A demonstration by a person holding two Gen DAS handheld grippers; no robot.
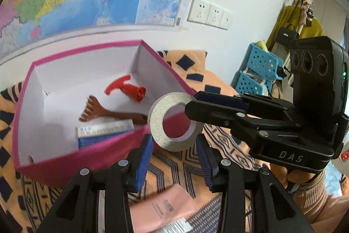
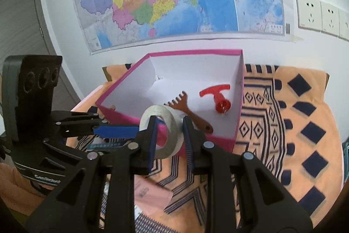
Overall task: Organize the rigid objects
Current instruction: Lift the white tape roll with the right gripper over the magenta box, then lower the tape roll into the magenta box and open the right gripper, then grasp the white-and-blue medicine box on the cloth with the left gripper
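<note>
A roll of white tape (image 1: pixel 172 121) is held in the air at the near edge of a pink box (image 1: pixel 54 164). My right gripper (image 2: pixel 169 138) is shut on the tape roll (image 2: pixel 170 134), one finger through its hole; it also shows in the left wrist view (image 1: pixel 192 104). My left gripper (image 1: pixel 174 165) is open and empty just below the tape, and shows in the right wrist view (image 2: pixel 117 130). Inside the box lie a red T-handled tool (image 1: pixel 127 88), a brown foot-shaped scratcher (image 1: pixel 96 109) and a blue and white booklet (image 1: pixel 104 130).
A pink packet (image 1: pixel 163 209) lies on the orange patterned cloth (image 2: pixel 294 123) under my grippers. A map and wall sockets (image 1: pixel 209 13) are behind the box. Blue baskets (image 1: pixel 259 71) stand at the right.
</note>
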